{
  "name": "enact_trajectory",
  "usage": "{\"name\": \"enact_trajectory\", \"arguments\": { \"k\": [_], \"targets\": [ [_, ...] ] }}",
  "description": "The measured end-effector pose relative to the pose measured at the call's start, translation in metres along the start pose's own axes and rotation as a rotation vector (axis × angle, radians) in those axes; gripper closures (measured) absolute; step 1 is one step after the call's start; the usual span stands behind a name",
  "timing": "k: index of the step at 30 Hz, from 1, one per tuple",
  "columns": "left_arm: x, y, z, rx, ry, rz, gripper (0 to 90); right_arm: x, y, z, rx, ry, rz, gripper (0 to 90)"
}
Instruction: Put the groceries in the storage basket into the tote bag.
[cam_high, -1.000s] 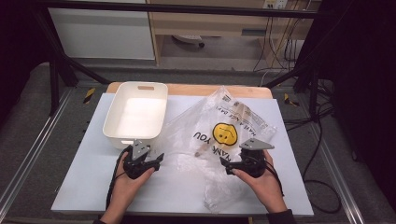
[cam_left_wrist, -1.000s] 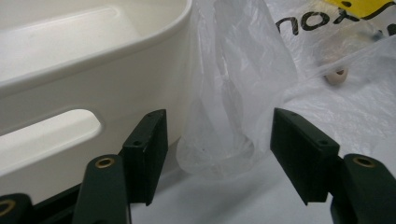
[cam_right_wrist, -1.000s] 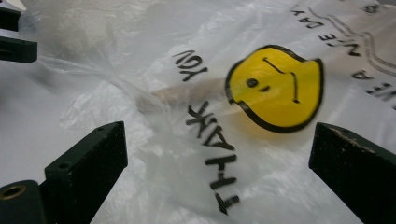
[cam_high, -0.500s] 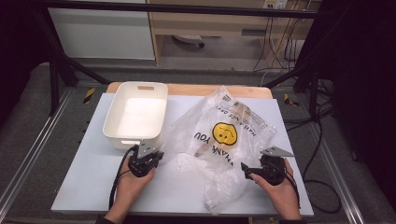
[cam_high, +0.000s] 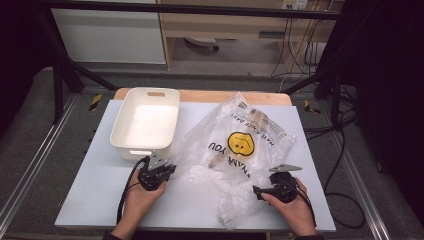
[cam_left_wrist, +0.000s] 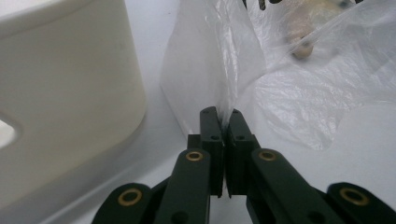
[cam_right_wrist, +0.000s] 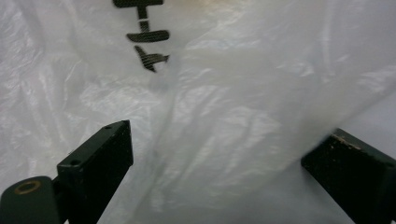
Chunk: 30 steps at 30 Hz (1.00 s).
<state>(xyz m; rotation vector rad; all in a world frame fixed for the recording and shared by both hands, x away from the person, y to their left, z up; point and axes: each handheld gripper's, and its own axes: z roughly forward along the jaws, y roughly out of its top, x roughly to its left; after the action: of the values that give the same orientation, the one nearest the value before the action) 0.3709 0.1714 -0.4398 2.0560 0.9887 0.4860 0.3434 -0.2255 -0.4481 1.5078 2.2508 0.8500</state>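
Left gripper (cam_left_wrist: 224, 122) with its two black jaws pinched together on a thin edge of the clear plastic bag (cam_left_wrist: 299, 88), white tub (cam_left_wrist: 65, 88) close by at the left, pale rounded item (cam_left_wrist: 303, 49) blurred inside the bag, white table (cam_left_wrist: 154, 32) beneath.

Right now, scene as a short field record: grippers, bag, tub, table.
left gripper: shut on bag edge, beside tub
right gripper: open, jaws wide, bag film between them, not pinched
bag: clear plastic, smiley print, lying crumpled on table, something small inside
tub: white, empty, left of bag
table: white top
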Motion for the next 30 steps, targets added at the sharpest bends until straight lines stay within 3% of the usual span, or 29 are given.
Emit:
{"name": "enact_trajectory", "arguments": {
  "k": [4,7,9,19,30],
  "targets": [
    [0.0,0.0,0.0,0.0,-0.008,-0.005,87.9,0.01,0.0,0.002,0.001,0.009,-0.052,15.2],
    [0.0,0.0,-0.001,-0.001,-0.018,-0.01,88.0,0.014,0.0,0.002,-0.008,-0.001,-0.117,28.0],
    [-0.001,0.0,-0.002,0.001,-0.023,-0.011,88.0,0.014,0.0,0.001,-0.021,0.009,-0.131,41.7],
    [-0.011,-0.001,-0.004,0.021,-0.079,0.003,88.0,0.002,0.003,0.0,-0.039,0.035,-0.153,87.2],
    [-0.038,-0.005,-0.014,0.049,-0.163,0.057,88.0,-0.024,0.003,-0.008,-0.063,0.01,-0.12,90.0]
  ]
}}
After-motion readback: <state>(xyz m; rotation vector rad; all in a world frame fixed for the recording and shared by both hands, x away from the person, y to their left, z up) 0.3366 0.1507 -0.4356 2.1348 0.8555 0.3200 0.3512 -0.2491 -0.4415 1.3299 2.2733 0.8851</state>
